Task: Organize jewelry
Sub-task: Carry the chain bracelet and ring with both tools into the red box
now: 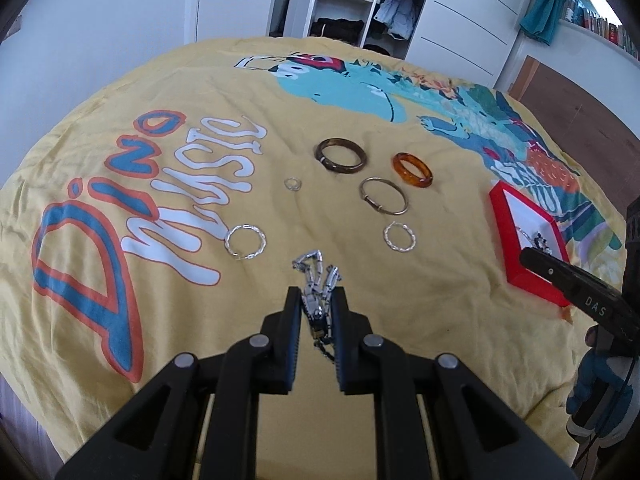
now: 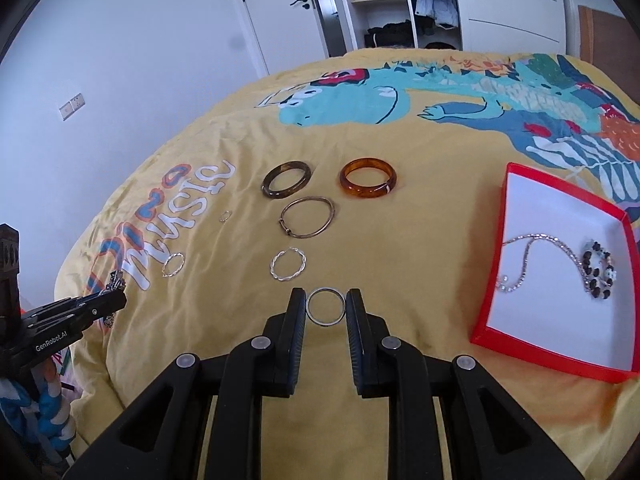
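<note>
A yellow dinosaur-print bedspread (image 2: 420, 240) fills both views. At three o'clock in the right wrist view sits the red tray (image 2: 490, 296), holding a silver necklace (image 2: 532, 254) and a dark beaded bracelet (image 2: 598, 272). The left gripper (image 1: 316, 296), jaws nearly closed, pinches a silver chain (image 1: 316, 280). The right gripper (image 2: 325, 298) clamps a silver ring (image 2: 325, 307). At twelve o'clock lie a dark bangle (image 2: 286, 180), an amber bangle (image 2: 368, 179) and a twisted hoop (image 2: 288, 265).

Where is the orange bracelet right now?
The orange bracelet lies on the yellow bedcover, just right of the dark brown bracelet and above the thin metal bangle.
</note>
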A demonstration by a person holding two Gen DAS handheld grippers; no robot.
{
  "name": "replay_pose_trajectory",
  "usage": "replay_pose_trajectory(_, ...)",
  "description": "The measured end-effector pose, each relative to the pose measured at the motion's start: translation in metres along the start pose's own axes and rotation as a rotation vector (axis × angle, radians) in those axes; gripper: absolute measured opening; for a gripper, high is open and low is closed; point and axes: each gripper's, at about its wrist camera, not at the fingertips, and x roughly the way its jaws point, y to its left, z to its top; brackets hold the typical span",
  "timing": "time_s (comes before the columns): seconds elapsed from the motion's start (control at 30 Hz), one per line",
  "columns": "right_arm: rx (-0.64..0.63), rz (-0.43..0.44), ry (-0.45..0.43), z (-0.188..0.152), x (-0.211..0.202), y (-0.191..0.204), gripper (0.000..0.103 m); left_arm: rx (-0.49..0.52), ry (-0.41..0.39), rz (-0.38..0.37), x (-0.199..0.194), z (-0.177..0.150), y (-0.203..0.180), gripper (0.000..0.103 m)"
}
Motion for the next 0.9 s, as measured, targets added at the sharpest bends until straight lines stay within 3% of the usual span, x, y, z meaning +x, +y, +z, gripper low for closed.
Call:
replay_pose_trajectory(0.23,0.061,-0.051,-0.038,-0.021,-0.049,-0.033,0.02,0.057,0.014,-0.082,-0.007,0.003,-0.051,0.013)
replay_pose_trajectory(0.53,0.18,-0.147,-0.07,-0.044,-0.09,-0.113,0.02,0.205,0.057,-0.188,0.014,0.014,-0.155,0.013)
replay_pose_trajectory(0.9,0.211,-0.208,-0.089,-0.022,-0.076,-0.187,0.02,0.353,0.087,-0.288,0.075,0.041,-0.278,0.013)
